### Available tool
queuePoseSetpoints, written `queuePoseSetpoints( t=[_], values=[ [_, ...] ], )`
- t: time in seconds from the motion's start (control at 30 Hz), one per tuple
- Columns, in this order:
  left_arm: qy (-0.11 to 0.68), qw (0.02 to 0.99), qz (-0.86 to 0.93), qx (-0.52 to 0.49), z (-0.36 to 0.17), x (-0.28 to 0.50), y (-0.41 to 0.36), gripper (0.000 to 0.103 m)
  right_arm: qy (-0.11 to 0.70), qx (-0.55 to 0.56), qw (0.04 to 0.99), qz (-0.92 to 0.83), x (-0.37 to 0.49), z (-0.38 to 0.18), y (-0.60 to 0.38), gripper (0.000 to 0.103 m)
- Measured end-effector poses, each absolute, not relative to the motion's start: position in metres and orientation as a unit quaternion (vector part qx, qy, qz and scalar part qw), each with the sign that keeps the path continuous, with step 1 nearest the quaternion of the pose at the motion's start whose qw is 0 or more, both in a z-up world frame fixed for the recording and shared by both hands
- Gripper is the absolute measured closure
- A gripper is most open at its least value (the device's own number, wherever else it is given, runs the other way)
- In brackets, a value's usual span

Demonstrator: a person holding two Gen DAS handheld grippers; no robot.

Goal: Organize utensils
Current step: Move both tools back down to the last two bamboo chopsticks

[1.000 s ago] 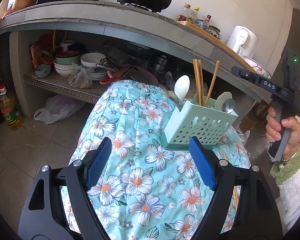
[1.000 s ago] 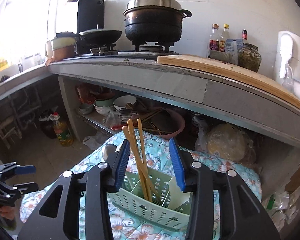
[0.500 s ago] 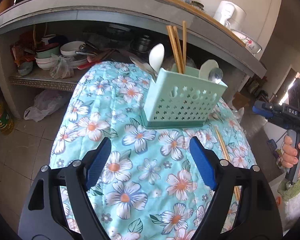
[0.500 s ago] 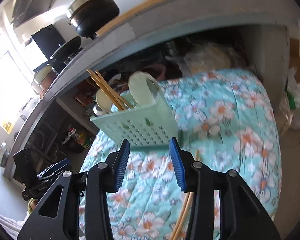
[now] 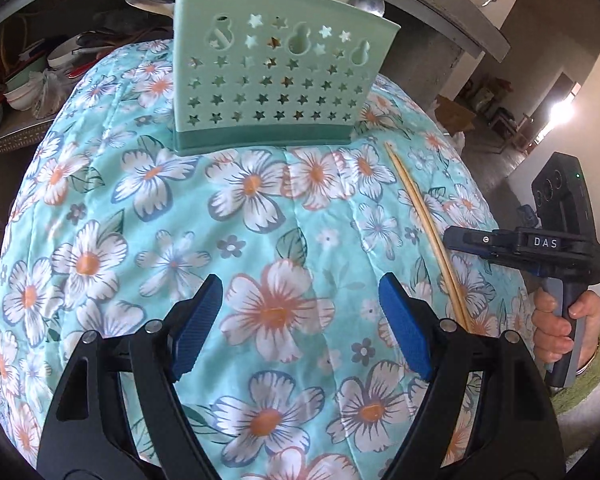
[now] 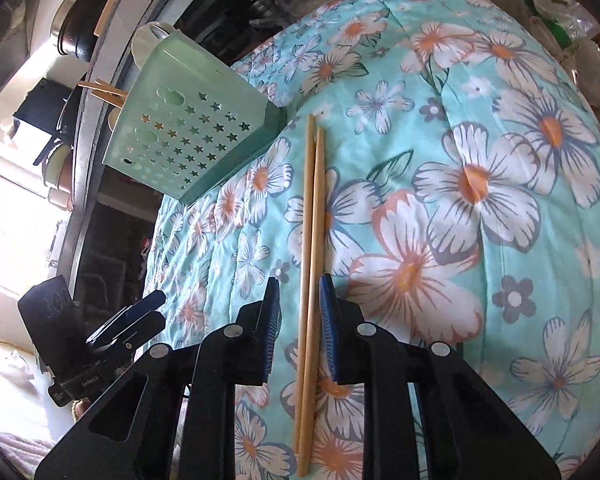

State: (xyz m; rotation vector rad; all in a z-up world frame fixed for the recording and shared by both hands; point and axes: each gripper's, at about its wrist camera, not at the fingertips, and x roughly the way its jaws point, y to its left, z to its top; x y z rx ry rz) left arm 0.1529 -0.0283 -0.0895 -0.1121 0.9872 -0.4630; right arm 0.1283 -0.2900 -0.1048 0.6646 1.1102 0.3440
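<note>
A mint-green utensil holder (image 5: 276, 76) with star holes stands on the floral cloth (image 5: 260, 240); it holds chopsticks and spoons, and also shows in the right wrist view (image 6: 188, 132). Two wooden chopsticks (image 6: 311, 264) lie side by side on the cloth; they also show in the left wrist view (image 5: 424, 224). My right gripper (image 6: 299, 304) is open, its blue pads on either side of the chopsticks, not closed on them. It shows in the left wrist view (image 5: 480, 242) at the right. My left gripper (image 5: 300, 320) is open and empty above the cloth.
A concrete counter with pots runs behind the table (image 6: 96, 20). Bowls and dishes crowd the shelf under it (image 5: 24, 84). The left gripper shows at the lower left of the right wrist view (image 6: 128, 320).
Both grippers have come down toward the cloth. The right gripper moved from above the holder to straddle the two loose chopsticks. The left gripper tilted down over the cloth.
</note>
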Motion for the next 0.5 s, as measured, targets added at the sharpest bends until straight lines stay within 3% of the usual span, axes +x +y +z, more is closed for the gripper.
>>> queuePoseSetpoints(
  t=[0.2, 0.5],
  values=[
    [0.476, 0.848, -0.227, -0.048, -0.092, 0.153, -0.043, 0.03, 0.513, 0.322, 0.778, 0.167, 0.129, -0.114, -0.294, 0.092],
    [0.481, 0.845, -0.228, -0.038, -0.091, 0.152, -0.054, 0.031, 0.502, 0.342, 0.774, 0.179, 0.127, -0.12, -0.303, 0.095]
  ],
)
